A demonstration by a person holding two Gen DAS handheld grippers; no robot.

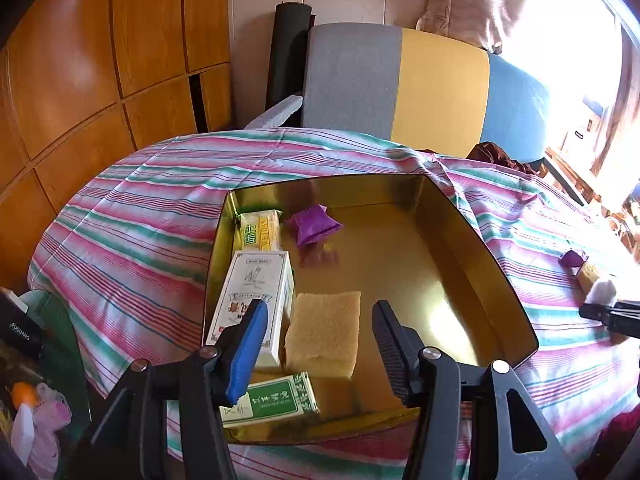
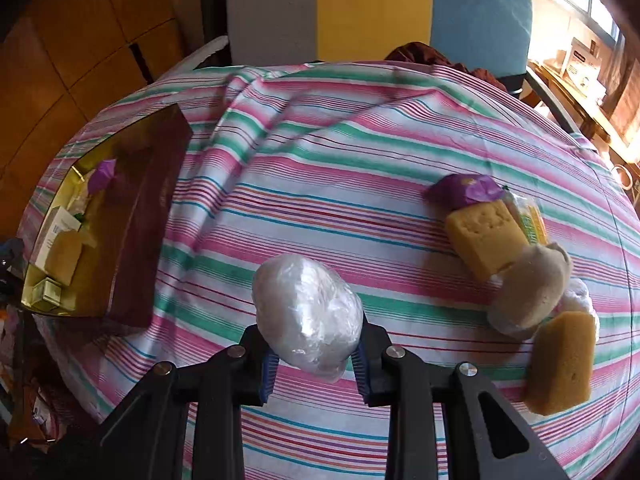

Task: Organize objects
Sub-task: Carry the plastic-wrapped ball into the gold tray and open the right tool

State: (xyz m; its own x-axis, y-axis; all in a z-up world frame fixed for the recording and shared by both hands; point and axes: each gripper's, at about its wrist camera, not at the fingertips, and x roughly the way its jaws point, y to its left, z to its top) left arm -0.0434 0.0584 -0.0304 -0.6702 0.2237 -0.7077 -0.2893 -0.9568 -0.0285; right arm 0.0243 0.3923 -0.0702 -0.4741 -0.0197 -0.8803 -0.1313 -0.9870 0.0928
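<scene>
Left gripper [image 1: 320, 334] hangs part-open, empty, over the gold rectangular tin [image 1: 472, 248] (yellow "WEIDAN" packet [image 1: 262, 229] far-left); right gripper [image 2: 316, 354] clamps a clear plastic-wrapped white bundle [image 2: 308, 312].

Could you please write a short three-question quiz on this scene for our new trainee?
1. True or false: the right hand-held gripper is shut on a plastic-wrapped bundle.
2. Which item lies in the gold tin? A) purple packet B) spoon C) cup
3. Fill in: the left hand-held gripper is ____ and holds nothing.

Key: 1 true; 2 A; 3 open.
</scene>
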